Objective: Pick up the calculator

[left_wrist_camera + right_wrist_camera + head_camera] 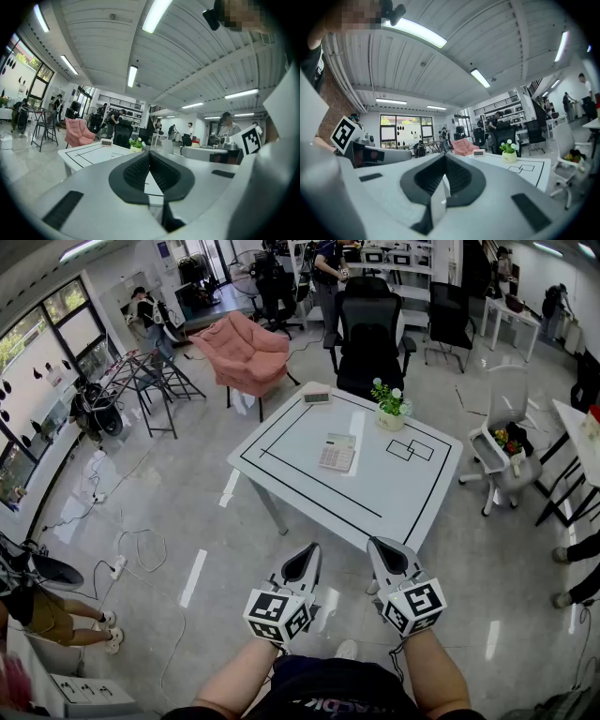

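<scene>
White table with black tape lines stood in front of you. The calculator lay flat on it, near the middle and inside the large taped rectangle. A potted plant sat beyond it toward the far edge, and a small clock rested at the far corner. Two small taped squares lay just to the calculator's right.

You held the left gripper and the right gripper side by side at the table's near edge, well apart from the calculator. Both pointed roughly level toward the table. The left gripper's fingers were pressed fully together, with nothing between the pads. The right gripper's fingers were likewise closed tight and held nothing.

A black chair stood behind the table, and a pink armchair sat off to its left.
</scene>
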{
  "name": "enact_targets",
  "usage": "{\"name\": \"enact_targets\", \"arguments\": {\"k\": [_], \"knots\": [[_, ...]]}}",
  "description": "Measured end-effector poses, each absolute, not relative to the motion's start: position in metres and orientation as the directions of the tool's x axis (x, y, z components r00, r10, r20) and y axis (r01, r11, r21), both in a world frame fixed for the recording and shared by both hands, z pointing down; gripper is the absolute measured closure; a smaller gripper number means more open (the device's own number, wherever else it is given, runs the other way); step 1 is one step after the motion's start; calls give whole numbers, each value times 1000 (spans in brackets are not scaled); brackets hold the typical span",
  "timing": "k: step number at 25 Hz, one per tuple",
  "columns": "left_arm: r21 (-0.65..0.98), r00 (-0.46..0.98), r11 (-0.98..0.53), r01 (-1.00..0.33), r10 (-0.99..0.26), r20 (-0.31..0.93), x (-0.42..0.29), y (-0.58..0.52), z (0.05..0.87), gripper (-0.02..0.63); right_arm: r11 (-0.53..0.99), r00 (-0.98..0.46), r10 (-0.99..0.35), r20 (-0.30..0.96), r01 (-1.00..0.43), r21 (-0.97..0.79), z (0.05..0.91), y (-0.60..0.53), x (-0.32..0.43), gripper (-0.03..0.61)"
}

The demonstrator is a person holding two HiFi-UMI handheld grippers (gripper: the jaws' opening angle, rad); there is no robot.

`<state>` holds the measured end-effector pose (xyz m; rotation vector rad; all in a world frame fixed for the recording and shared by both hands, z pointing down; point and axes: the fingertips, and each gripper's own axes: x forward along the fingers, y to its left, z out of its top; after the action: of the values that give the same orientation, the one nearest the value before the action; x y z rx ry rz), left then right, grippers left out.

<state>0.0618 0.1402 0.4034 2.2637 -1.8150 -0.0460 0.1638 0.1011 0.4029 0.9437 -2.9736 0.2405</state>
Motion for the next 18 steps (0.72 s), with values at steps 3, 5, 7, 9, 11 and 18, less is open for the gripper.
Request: {"name": "enact_targets", "arguments": {"k": [3, 5, 7, 9, 11, 18], "knots": [[202, 226, -199, -959, -966, 123, 64, 134, 404, 612, 810, -821, -568, 51, -569, -144, 403, 96, 166, 578], [198, 222, -196, -960, -967, 122, 64, 131, 403, 612, 813, -824, -565, 40, -564, -145, 403, 93, 167, 578], [190, 218, -193, -963, -969, 120, 64, 129, 402, 612, 815, -826, -563, 27, -560, -148, 400, 91, 167, 577], [180, 215, -191, -965, -969, 121, 62, 127, 401, 611, 812, -823, -568, 20, -564, -148, 399, 89, 167, 577], [178, 216, -192, -965, -969, 124, 61, 124, 400, 611, 809, -820, -572, 18, -568, -151, 398, 86, 166, 577], [177, 249, -225, -958, -959, 132, 48, 96, 406, 513, 805, -825, -565, 2, -553, -214, 404, 60, 155, 446]]}}
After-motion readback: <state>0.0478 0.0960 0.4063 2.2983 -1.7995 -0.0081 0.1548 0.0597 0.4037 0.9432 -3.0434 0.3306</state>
